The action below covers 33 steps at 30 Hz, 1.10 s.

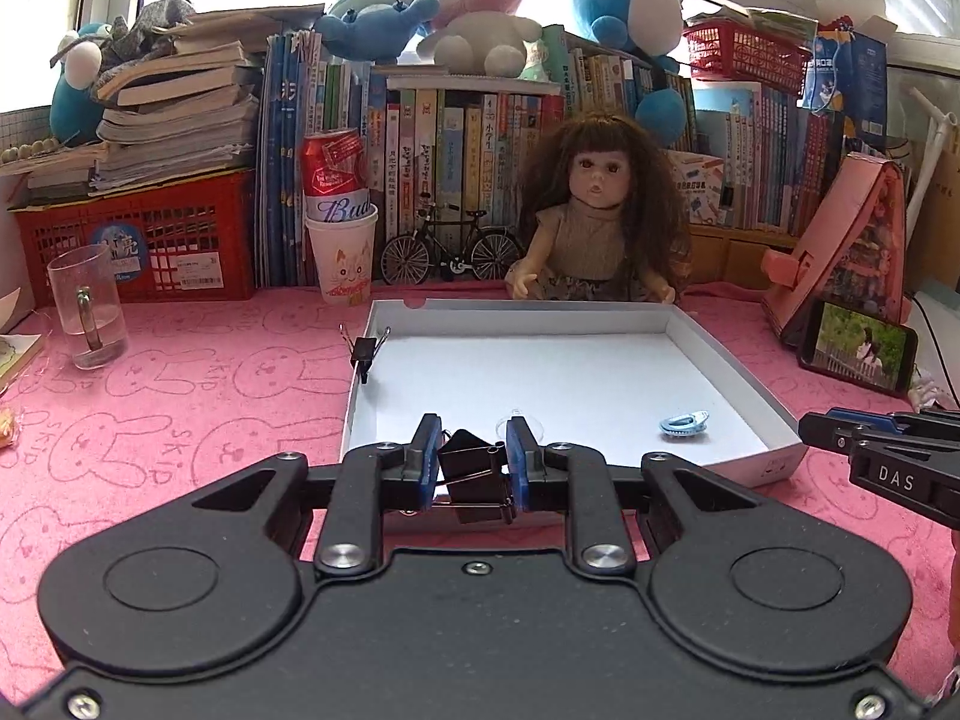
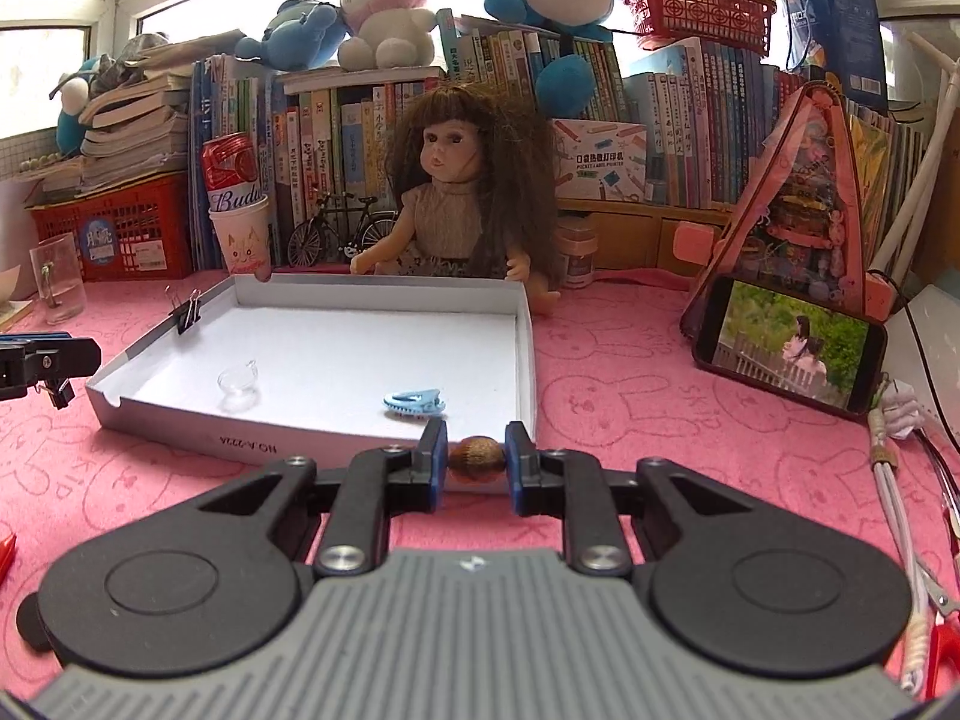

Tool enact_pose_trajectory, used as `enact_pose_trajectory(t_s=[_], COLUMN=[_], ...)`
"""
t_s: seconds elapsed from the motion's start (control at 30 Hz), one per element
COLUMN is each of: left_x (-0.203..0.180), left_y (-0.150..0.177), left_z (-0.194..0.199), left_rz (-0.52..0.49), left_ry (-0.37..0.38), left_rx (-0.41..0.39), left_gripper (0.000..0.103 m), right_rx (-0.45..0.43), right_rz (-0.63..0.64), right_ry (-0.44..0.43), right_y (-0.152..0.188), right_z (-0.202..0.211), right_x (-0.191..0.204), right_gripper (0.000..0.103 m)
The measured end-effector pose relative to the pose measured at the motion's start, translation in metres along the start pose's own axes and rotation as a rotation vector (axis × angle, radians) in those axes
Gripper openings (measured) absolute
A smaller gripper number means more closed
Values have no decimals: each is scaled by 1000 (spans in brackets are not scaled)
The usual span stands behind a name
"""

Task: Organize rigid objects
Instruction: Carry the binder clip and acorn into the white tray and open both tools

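A shallow white box (image 1: 738, 372) lies on the pink cloth, also in the right wrist view (image 2: 525, 354). My left gripper (image 1: 471, 441) is shut on a black binder clip (image 1: 471, 465) at the box's near edge. My right gripper (image 2: 477, 450) is shut on a brown walnut-like ball (image 2: 477, 459) just before the box's near right corner. In the box lie a blue hair clip (image 1: 684, 423) (image 2: 414, 403) and a small clear glass cup (image 2: 240, 384). Another black binder clip (image 1: 364, 353) (image 2: 187, 315) grips the box's left wall.
A doll (image 1: 591, 222) sits behind the box, with a toy bicycle (image 1: 450, 249), paper cup with a can (image 1: 342, 252) and books. A glass mug (image 1: 87, 306) stands left. A phone (image 2: 792, 345) leans at the right; scissors and cord (image 2: 900, 480) lie far right.
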<state>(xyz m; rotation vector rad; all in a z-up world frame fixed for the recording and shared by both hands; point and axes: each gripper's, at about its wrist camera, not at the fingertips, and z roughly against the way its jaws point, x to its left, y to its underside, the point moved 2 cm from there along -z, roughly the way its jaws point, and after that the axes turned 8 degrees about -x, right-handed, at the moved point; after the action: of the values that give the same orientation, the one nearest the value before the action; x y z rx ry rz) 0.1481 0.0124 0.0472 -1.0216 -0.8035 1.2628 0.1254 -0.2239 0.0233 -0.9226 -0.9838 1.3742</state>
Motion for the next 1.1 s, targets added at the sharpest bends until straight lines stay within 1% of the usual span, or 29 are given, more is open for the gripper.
enact_pose_trajectory(t_s=[0.17,0.3,0.37,0.43,0.57,0.8,1.1], left_x=[5,11,13,14,15,12,7], left_y=[-15,-18,-17,-16,-9,1,6], left_z=[-40,-73,-87,-97,-111,-122,-127], left_rz=[27,52,59,67,75,72,62], left_ry=[-4,-34,-49,-47,-63,-68,-63], left_rx=[67,105,132,144,167,191,187], left_gripper=[22,22,22,22,22,22,22], right_rx=[52,141,186,218,261,285,294], right_rz=[-54,-159,-218,-250,-266,-236,-238], right_ry=[-31,-57,-63,-61,-58,-53,-57], right_y=[-20,-29,-31,-31,-26,-20,-16], right_z=[-31,-63,-79,-91,-106,-117,-121], right_x=[-7,-18,-24,-27,-27,-17,-15], right_gripper=[24,24,24,24,24,24,24])
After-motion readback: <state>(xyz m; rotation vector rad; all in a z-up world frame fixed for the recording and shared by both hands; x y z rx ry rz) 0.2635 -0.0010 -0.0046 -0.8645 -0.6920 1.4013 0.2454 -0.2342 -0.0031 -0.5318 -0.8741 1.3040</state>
